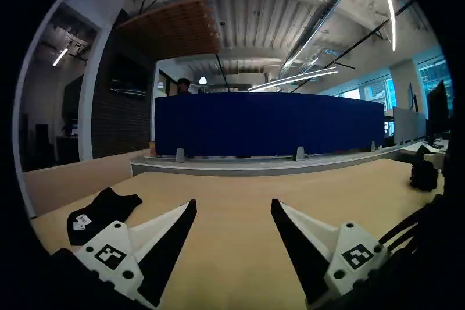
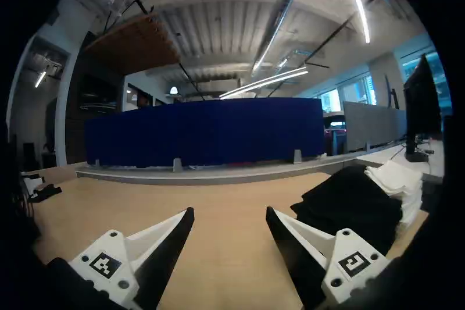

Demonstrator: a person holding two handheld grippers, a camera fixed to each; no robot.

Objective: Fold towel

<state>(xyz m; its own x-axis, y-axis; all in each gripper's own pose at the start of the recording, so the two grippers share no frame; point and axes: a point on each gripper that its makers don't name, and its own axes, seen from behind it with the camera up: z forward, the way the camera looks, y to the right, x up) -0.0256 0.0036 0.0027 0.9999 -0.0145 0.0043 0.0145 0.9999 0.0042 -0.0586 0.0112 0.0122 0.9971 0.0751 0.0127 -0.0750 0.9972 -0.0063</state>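
Note:
In the right gripper view a stack of folded black towels (image 2: 354, 205) rests on the wooden table (image 2: 226, 234) at the right, with a pile of white towels (image 2: 401, 185) just behind it. My right gripper (image 2: 229, 214) is open and holds nothing; its right finger lies close to the black stack. In the left gripper view my left gripper (image 1: 233, 205) is open over bare wood, nothing between its fingers. A small black cloth item (image 1: 99, 212) with white tags lies flat to its left. A dark bundle (image 1: 424, 175) sits at the far right edge.
A blue partition (image 1: 267, 125) on a grey ledge runs along the table's far side. Black monitors (image 2: 419, 106) stand on a desk at the right. A person's head (image 1: 183, 85) shows above the partition. Small black and white objects (image 2: 36, 188) lie at the table's left edge.

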